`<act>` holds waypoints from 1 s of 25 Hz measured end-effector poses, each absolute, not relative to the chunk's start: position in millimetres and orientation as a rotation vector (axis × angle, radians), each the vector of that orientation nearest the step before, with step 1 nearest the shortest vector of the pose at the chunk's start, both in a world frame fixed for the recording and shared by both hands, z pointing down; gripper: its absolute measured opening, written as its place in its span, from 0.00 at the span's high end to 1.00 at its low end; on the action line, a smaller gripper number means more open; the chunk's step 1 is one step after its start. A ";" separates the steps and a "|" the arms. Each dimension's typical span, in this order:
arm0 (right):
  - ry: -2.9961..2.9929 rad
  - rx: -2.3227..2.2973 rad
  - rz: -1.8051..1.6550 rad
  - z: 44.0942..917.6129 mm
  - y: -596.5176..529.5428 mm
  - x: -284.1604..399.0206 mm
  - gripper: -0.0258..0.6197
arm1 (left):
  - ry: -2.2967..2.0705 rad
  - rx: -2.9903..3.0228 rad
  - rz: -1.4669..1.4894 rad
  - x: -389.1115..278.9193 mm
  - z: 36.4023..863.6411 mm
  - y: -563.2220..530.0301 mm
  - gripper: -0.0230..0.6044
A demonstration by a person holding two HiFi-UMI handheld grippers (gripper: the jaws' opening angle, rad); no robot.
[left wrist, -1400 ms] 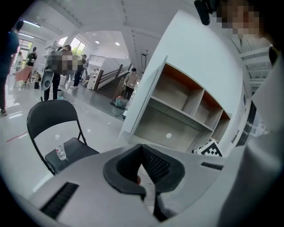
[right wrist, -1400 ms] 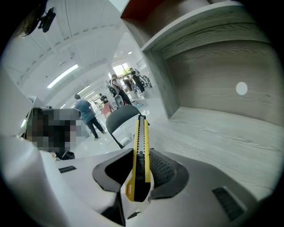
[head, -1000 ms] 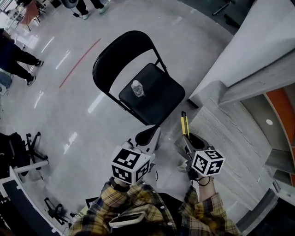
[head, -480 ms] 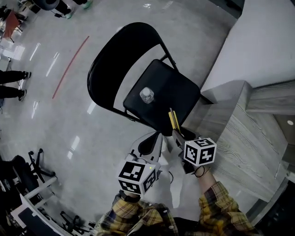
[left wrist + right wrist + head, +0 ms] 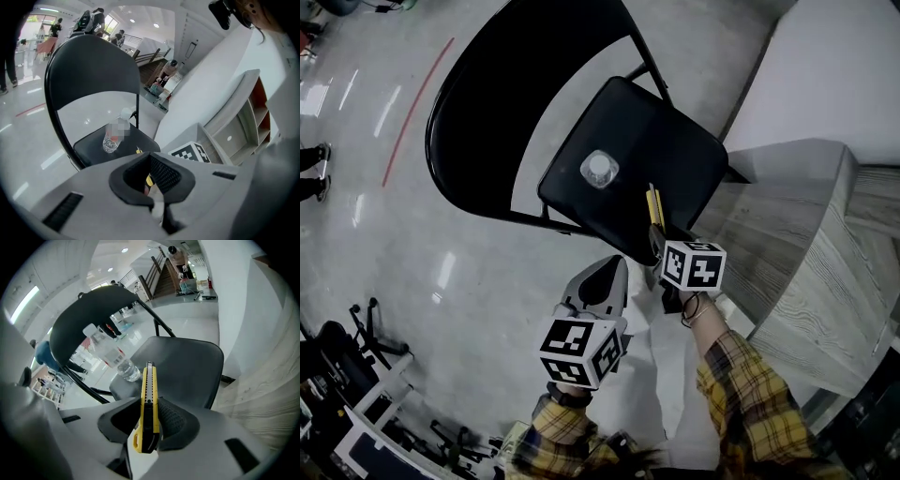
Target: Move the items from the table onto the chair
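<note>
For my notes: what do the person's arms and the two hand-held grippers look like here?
The left hand-held gripper and right hand-held gripper have light grey shells with black, ribbed jaw pads. Each carries a white cube printed with black square markers. The sleeves are yellow-and-dark plaid; a thin band circles the right wrist.

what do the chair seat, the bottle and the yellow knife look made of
Chair seat: matte black, faint sheen, vinyl or painted metal, unclear which. Bottle: clear plastic, see-through, white cap. Knife: glossy yellow plastic casing, likely; grey metal-looking strip along its top.
</note>
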State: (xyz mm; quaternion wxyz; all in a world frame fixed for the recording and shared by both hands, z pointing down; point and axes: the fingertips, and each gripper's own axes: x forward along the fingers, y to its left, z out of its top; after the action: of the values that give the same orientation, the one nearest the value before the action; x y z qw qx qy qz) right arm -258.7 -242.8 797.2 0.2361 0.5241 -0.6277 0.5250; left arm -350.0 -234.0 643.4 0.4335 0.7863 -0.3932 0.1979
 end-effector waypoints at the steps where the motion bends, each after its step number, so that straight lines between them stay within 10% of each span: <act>1: -1.701 1.434 1.434 808.6 -241.5 -259.0 0.77 | -0.974 1.944 0.497 -349.7 651.4 -232.9 0.96; 25: -1.646 1.407 1.392 843.3 -239.9 -266.4 0.76 | -0.958 1.920 0.598 -347.3 691.7 -237.2 0.96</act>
State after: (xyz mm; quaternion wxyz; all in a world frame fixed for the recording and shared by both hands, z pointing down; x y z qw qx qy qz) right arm -266.4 -239.9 843.3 0.2800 0.5247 -0.6139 0.5190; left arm -347.3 -237.2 691.7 0.4414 0.7734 -0.3859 0.2410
